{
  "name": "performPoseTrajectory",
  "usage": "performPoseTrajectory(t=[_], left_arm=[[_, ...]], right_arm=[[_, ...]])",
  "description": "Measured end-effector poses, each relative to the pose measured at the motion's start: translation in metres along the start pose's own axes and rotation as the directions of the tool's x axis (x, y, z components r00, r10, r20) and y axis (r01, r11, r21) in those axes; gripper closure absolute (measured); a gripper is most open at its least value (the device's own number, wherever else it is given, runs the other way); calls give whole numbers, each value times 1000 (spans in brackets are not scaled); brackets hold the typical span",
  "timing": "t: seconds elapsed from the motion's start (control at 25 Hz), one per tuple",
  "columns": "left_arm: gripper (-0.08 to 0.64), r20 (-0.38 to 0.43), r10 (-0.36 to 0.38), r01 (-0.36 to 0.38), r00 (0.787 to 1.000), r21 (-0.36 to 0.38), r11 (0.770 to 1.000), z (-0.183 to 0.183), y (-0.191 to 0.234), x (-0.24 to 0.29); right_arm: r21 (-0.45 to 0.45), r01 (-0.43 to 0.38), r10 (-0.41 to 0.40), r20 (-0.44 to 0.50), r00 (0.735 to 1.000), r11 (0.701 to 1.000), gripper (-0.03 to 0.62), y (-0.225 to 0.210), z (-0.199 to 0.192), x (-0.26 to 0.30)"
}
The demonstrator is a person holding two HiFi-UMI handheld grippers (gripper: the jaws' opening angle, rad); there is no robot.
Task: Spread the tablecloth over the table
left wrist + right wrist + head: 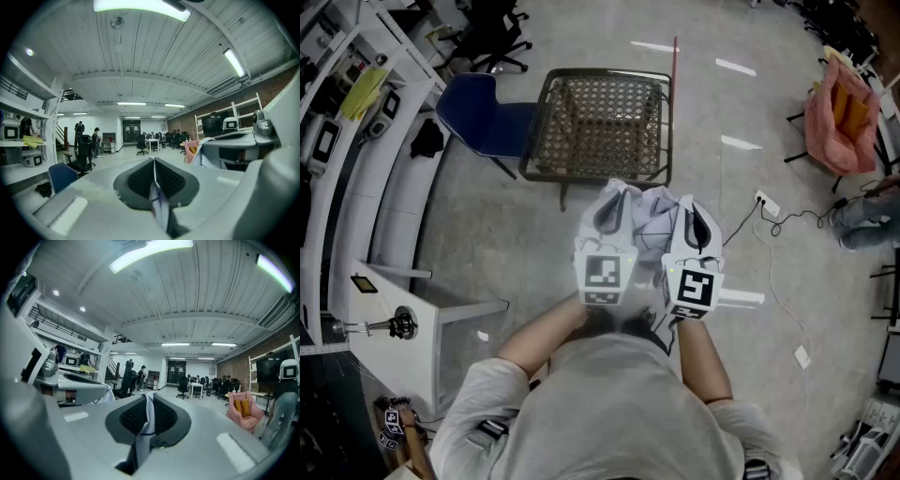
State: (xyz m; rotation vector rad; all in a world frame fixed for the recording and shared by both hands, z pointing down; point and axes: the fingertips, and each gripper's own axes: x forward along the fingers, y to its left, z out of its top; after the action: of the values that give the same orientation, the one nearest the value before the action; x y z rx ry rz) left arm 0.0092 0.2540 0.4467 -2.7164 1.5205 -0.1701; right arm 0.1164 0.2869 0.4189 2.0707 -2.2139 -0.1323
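I have both tools up in front of me, side by side and close together, with the tablecloth bunched between them. My left tool has its jaws closed together on a thin fold of the white cloth. In the left gripper view, that fold stands on edge between the dark ribbed pads and runs down toward the camera. My right tool is clamped the same way. In the right gripper view, a strip of the cloth comes up between the pads and droops over to the left, with a thin dark line across it.

From the head view, the cloth hangs crumpled in the air in front of the counter, at its near edge and toward its near right corner. It is not yet spread, and I cannot tell whether any of it touches that edge. The counter has a woven mesh top in a dark frame.

A blue chair stands off the counter's left edge. On the floor well to the right are a pink bag and a power strip with its cable.
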Motion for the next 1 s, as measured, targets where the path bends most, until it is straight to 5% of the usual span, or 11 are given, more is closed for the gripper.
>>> performPoseTrajectory(t=[0.52,1.0], left_arm=[[535,-40,-170,171,985,9,985,-22,-7,11],[535,-21,-396,396,918,4,918,-10,-68,58]], right_arm=[[5,143,-143,-57,988,990,584,-3,-21,-7],[-23,365,-366,-105,925,931,584,-70,-30,-28]])
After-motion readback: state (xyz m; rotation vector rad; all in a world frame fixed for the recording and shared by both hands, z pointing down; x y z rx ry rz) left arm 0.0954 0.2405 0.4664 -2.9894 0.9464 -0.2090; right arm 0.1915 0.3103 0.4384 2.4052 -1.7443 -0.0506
